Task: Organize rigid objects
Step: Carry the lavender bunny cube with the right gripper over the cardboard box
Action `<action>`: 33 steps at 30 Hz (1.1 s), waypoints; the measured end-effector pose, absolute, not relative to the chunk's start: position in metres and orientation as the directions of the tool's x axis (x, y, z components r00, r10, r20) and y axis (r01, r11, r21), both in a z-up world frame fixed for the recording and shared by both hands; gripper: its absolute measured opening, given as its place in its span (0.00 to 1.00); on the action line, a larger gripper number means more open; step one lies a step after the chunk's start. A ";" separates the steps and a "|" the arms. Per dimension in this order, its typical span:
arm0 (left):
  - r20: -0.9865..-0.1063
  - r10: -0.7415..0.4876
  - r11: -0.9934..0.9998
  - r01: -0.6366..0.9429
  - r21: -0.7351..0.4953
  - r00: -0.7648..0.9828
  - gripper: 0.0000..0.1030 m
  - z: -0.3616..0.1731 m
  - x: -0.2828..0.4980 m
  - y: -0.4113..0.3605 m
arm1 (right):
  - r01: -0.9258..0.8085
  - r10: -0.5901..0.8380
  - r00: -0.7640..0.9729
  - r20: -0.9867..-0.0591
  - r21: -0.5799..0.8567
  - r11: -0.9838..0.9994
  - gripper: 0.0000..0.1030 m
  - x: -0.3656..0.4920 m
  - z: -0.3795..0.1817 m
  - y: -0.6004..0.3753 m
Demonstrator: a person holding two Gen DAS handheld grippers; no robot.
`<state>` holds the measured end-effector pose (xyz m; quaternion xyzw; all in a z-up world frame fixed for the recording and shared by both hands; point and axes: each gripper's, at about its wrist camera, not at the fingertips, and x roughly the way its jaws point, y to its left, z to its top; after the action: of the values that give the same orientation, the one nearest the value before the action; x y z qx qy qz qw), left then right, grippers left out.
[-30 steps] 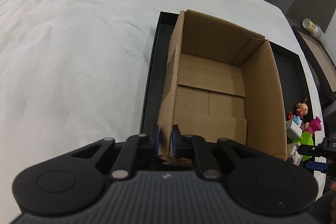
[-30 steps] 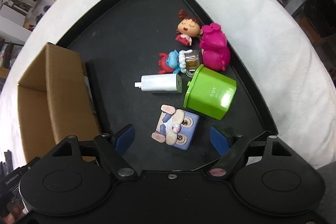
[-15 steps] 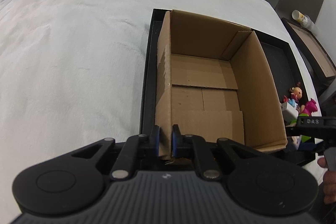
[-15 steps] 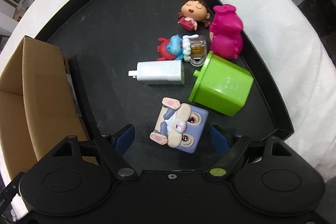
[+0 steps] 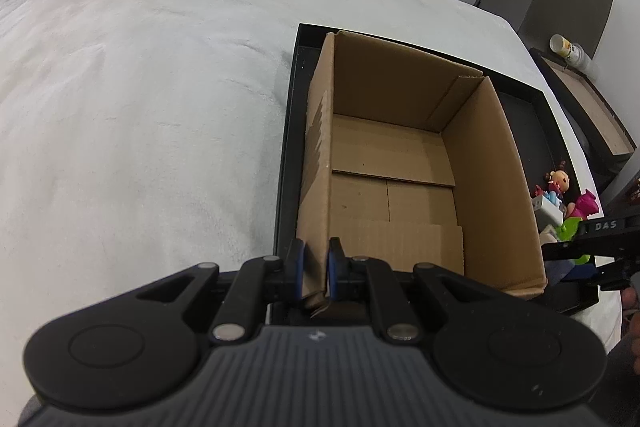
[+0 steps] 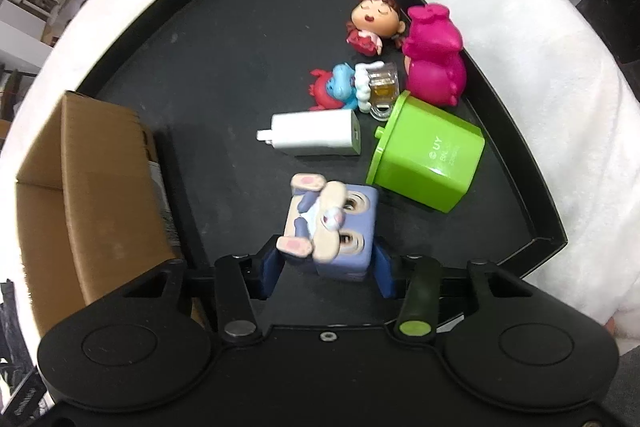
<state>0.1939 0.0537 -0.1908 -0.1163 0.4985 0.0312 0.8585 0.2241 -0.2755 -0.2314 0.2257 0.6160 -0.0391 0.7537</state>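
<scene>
right tongs (image 6: 326,273) have just been closing on the purple bunny cube (image 6: 332,227) in the black tray (image 6: 520,131); green container (image 6: 428,163) at 2 o'clock; left tongs (image 5: 314,269) clamp the cardboard box (image 5: 400,163) wall.

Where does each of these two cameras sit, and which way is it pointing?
Left wrist view: sits on the left gripper, looking steeply down along its jaws, which pinch a wall of the open brown cardboard box; a bit of hand shows at the right edge.
Right wrist view: sits on the right gripper, looking down at the toys; its jaws, just closing, press a lilac cube-shaped rabbit toy.
Shared: the cardboard box, the black tray, the lime green plastic container and the white fleecy cloth.
</scene>
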 end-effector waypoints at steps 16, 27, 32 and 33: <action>-0.857 -0.096 0.958 -0.185 -0.217 0.507 0.11 -0.195 0.193 0.058 | 0.245 0.252 0.324 -0.912 0.338 0.909 0.43 0.225 -0.170 -0.260; -0.862 -0.138 0.950 -0.180 -0.254 0.487 0.12 -0.195 0.196 0.058 | 0.164 0.275 0.400 -0.874 0.364 0.917 0.43 0.262 -0.137 -0.223; -0.862 -0.165 0.946 -0.170 -0.275 0.479 0.13 -0.196 0.196 0.058 | 0.132 0.291 0.411 -0.864 0.372 0.919 0.43 0.269 -0.124 -0.206; -0.862 -0.169 0.946 -0.168 -0.278 0.478 0.13 -0.196 0.197 0.058 | 0.124 0.292 0.413 -0.863 0.370 0.921 0.43 0.270 -0.123 -0.201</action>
<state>0.1965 0.0583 -0.1961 -0.1649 0.5107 -0.0001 0.8438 0.2699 -0.2015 -0.1227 0.1924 0.5394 0.0513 0.8182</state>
